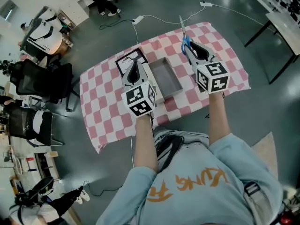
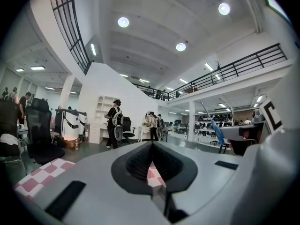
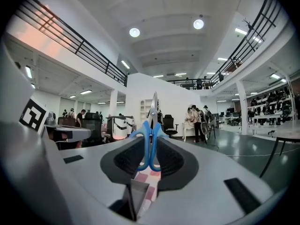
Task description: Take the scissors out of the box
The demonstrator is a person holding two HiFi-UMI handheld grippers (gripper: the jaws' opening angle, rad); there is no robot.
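The scissors [image 1: 184, 37] have blue handles and long metal blades that point away from me. My right gripper [image 1: 191, 50] is shut on the handles and holds them above the right part of the pink-checked table [image 1: 103, 107]. In the right gripper view the scissors [image 3: 141, 134] stand upright between the pads of the right gripper [image 3: 151, 143]. The open grey box [image 1: 165, 77] lies mid-table with nothing seen inside. My left gripper [image 1: 135, 65] hovers just left of the box, its jaws together and nothing in them. The left gripper view shows the left gripper [image 2: 151, 147] and the scissors [image 2: 217, 132] at right.
A black-and-white printed sheet [image 1: 125, 61] lies under the left gripper, and a white slab [image 1: 153, 84] lies against the box's left side. Cables and a power strip [image 1: 138, 19] run on the floor behind the table. Office chairs [image 1: 35, 81] stand at left, a dark table [image 1: 281, 27] at right.
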